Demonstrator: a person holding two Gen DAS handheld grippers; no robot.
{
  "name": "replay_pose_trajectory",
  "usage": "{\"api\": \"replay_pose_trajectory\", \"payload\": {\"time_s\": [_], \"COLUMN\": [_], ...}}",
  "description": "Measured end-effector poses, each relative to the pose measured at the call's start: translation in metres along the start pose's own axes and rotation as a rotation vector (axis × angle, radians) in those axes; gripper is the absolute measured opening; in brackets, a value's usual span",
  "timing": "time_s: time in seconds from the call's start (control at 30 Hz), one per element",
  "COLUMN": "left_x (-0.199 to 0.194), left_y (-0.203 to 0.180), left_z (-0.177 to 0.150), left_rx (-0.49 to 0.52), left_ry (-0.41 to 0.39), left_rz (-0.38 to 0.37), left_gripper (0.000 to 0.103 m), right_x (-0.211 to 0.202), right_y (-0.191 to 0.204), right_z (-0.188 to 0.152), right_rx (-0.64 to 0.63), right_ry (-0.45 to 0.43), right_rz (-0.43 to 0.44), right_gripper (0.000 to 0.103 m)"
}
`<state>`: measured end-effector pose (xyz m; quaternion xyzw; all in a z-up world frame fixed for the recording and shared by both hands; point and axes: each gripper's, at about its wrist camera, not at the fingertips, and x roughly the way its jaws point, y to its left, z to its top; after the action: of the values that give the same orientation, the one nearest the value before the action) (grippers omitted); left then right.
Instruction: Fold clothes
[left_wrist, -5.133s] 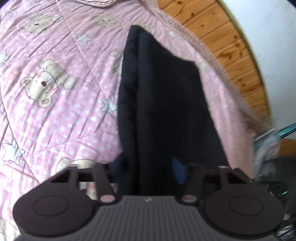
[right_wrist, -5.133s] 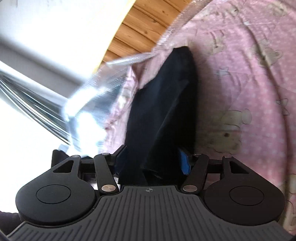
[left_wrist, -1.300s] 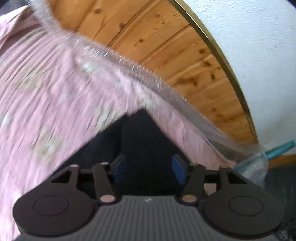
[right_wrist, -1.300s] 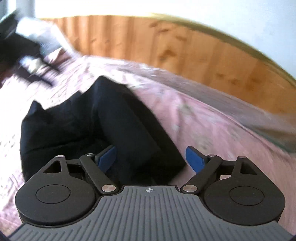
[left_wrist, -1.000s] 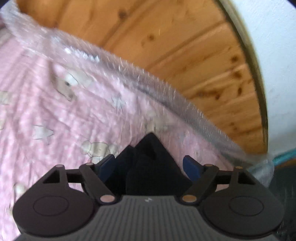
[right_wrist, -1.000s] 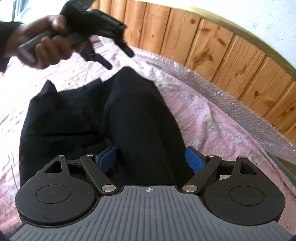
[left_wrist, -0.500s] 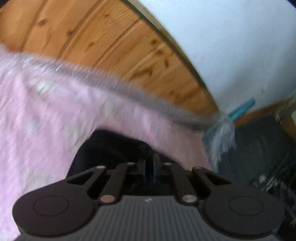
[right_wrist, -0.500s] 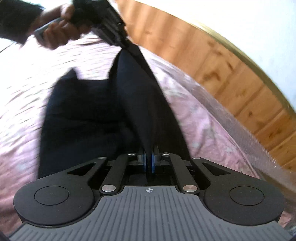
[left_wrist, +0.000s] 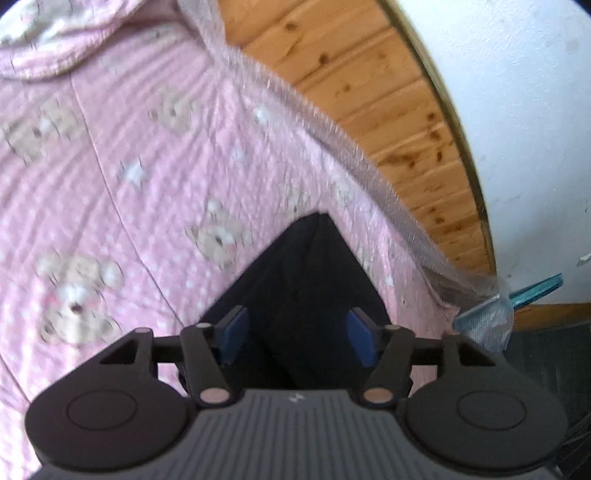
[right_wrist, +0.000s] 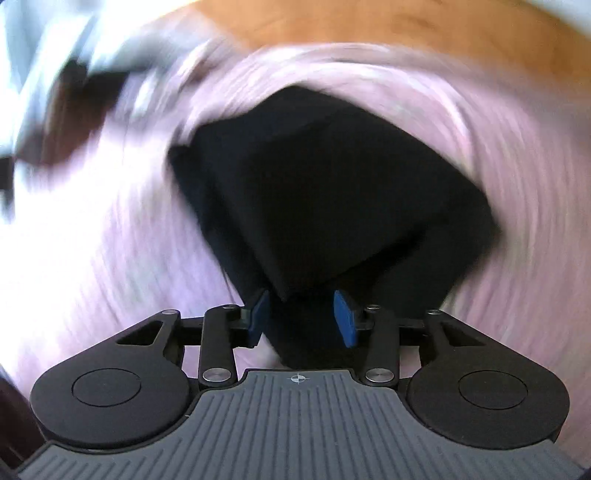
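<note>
Pink bedding (left_wrist: 122, 155) printed with teddy bears and white stars covers the whole surface, and a dark folded garment (left_wrist: 303, 280) lies on it close to the far edge.

Seen from the left wrist, the left gripper (left_wrist: 298, 334) has its blue-padded fingers (left_wrist: 233, 334) spread apart, with the dark cloth running between them and a gap visible on either side of the fabric. The garment narrows to a point just ahead of the fingers. Beyond that point the bedding ends at a strip of clear bubble wrap (left_wrist: 332, 133) along the bed's edge, then a wooden plank panel (left_wrist: 369, 85), then a white wall (left_wrist: 517, 110). A teal stick (left_wrist: 535, 291) pokes out at the lower right near the end of the wrap.

Seen from the right wrist, the view is heavily smeared by motion. The right gripper (right_wrist: 303, 319) also stands with its fingers (right_wrist: 345, 319) parted, a corner of the garment (right_wrist: 332, 177) lying between them without being pinched. The cloth shows as a thick, stacked dark block on the pink bedding (right_wrist: 110, 240). Whatever sits at the upper left is too blurred to tell.
</note>
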<state>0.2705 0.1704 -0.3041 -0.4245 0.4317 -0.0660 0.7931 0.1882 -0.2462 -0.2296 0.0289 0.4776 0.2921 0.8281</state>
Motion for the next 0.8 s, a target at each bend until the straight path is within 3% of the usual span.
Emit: {"api": "replay_pose_trajectory", "payload": {"time_s": [0.1, 0.27, 0.3, 0.47, 0.53, 0.57, 0.6, 0.8], "left_x": [0.020, 0.024, 0.026, 0.042, 0.047, 0.047, 0.047, 0.025], "left_y": [-0.001, 0.008, 0.010, 0.000, -0.009, -0.013, -0.017, -0.020], "left_z": [-0.009, -0.020, -0.020, -0.009, -0.005, -0.005, -0.005, -0.024], "left_rx": [0.004, -0.084, -0.100, -0.090, -0.059, -0.043, -0.028, 0.008], "left_ry": [0.063, 0.060, 0.054, 0.025, 0.029, 0.039, 0.048, 0.081], "left_rz": [0.022, 0.093, 0.094, 0.098, 0.118, 0.116, 0.109, 0.043], "left_gripper": [0.068, 0.069, 0.068, 0.070, 0.041, 0.019, 0.010, 0.008], "right_x": [0.013, 0.035, 0.037, 0.054, 0.067, 0.068, 0.066, 0.049], "right_y": [-0.029, -0.076, -0.080, -0.084, -0.083, -0.082, -0.080, -0.070], "right_z": [-0.014, -0.037, -0.040, -0.032, -0.021, -0.016, -0.012, -0.014], "right_rx": [0.327, 0.871, 0.927, 0.960, 0.952, 0.935, 0.906, 0.794], "right_ry": [-0.006, -0.016, -0.013, -0.028, -0.044, -0.051, -0.058, -0.053], "right_rz": [0.098, 0.262, 0.283, 0.305, 0.313, 0.309, 0.299, 0.222], "right_gripper": [0.050, 0.051, 0.055, 0.056, 0.043, 0.009, 0.003, 0.000]}}
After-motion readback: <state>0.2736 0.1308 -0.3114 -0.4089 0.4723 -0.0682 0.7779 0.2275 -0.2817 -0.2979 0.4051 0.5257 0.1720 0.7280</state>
